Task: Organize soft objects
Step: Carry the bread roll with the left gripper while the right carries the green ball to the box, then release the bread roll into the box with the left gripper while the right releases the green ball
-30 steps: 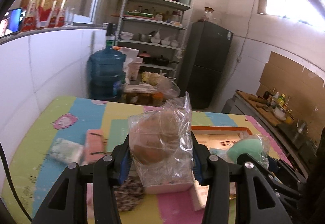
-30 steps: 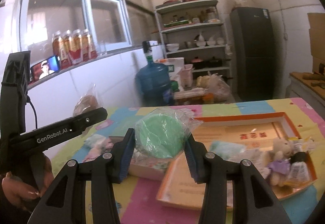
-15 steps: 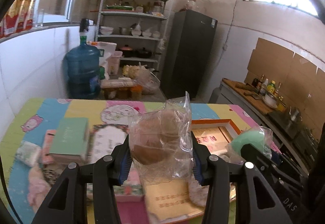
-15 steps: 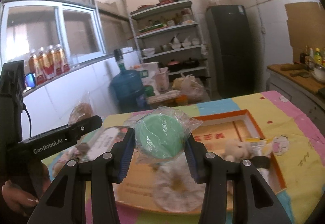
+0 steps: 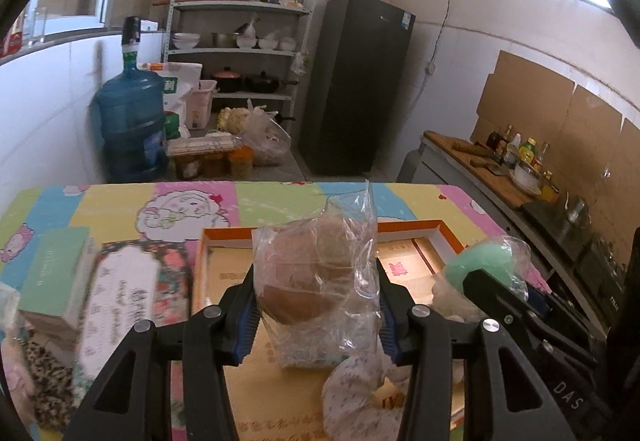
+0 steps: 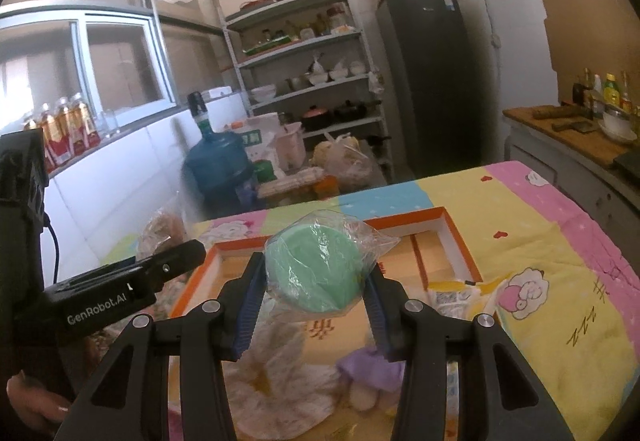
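The left claw (image 5: 316, 305) pinched a bagged brown bun (image 5: 308, 281); the right claw (image 6: 314, 291) pinched a bagged green sponge (image 6: 316, 273). Both blocked the orange-rimmed box (image 5: 448, 237) below. Boxes (image 5: 116, 301) on the left of the surface (image 5: 104, 205) were blurred.

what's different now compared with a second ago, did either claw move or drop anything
Both claws carried their loads sideways from the table's cluttered side to above the orange-rimmed shallow box. Nothing was dropped or picked up. The left claw stays clamped on the brown round bun in a clear plastic bag, the right claw on the green round bagged sponge.
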The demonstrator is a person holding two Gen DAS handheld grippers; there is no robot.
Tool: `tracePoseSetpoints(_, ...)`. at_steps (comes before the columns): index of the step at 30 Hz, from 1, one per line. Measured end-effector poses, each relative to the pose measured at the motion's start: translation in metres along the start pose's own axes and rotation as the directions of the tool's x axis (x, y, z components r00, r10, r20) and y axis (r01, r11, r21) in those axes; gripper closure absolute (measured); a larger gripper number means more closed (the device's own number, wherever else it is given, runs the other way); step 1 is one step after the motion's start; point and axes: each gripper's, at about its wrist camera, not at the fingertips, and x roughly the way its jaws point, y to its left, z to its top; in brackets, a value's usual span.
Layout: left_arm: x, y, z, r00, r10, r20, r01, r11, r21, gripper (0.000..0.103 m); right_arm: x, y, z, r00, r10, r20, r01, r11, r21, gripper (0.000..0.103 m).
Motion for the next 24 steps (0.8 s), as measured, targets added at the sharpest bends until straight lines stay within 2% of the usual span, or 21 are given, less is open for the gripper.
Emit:
tracePoseSetpoints(14, 0.056, -0.008, -0.002, 0.995, 0.001, -0.099, -0.002, 1.000, -0.010, 0.054, 0.041, -0.019, -0.002, 0.995, 0.008, -0.097, -0.008, 1.000, -0.003, 0.055)
tracePoseSetpoints(24, 0.073, -0.007, -0.004, 0.987, -0.004, -0.161, 0.000, 1.000, -0.030, 0.053, 0.056, -0.026, -0.008, 0.990, 0.016, -0.142, -0.014, 1.000, 0.019, 0.054)
